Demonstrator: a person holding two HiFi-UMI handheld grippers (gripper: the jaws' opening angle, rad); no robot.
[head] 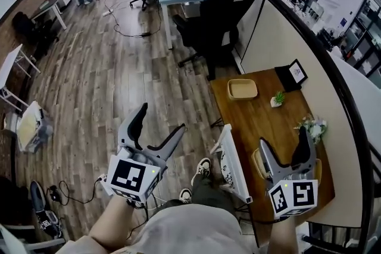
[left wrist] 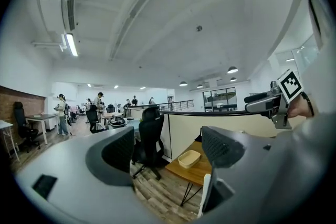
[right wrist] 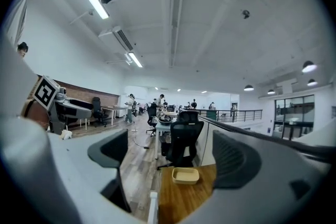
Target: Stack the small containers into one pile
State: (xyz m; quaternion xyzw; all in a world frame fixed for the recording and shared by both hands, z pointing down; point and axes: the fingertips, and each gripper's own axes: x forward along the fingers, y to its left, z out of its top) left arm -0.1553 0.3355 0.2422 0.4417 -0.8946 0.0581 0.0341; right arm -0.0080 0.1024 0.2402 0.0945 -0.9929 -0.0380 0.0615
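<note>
both left gripper (head: pixel 162 118) and right gripper (head: pixel 283 138) gape empty; careless fingers (head: pixel 137 122) could shove the container (head: pixel 242 89) off the desk (head: pixel 262 122).

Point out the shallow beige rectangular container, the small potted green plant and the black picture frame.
shallow beige rectangular container (head: pixel 242 89): head view, its bare inside floor.
small potted green plant (head: pixel 278 97): head view, its leaves.
black picture frame (head: pixel 296 72): head view, its pale middle.
</note>
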